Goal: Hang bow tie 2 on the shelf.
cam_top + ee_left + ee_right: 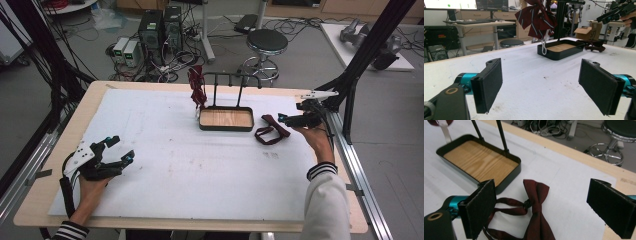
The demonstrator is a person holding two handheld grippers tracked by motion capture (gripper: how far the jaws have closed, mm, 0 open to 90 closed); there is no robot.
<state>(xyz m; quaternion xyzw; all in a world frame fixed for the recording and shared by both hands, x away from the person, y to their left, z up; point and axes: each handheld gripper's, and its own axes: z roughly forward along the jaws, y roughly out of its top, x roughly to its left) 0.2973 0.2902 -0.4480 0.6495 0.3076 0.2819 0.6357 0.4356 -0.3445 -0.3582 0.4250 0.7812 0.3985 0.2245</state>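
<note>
A pale wooden worktop [35, 207] carries a white sheet [165, 165] that covers nearly all of it. Near the far edge, slightly right of the middle, stands a black tray with a wooden floor [226, 119]. Just beside its right end a dark red bow tie [271, 131] lies flat on the sheet.

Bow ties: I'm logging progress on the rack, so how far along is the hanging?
One striped bow tie already hangs on the rack above the tray. In hand: the right gripper, open, hovers over the plain bow tie lying beside the tray. Left: grasping and hanging it. The left gripper rests open.
</note>
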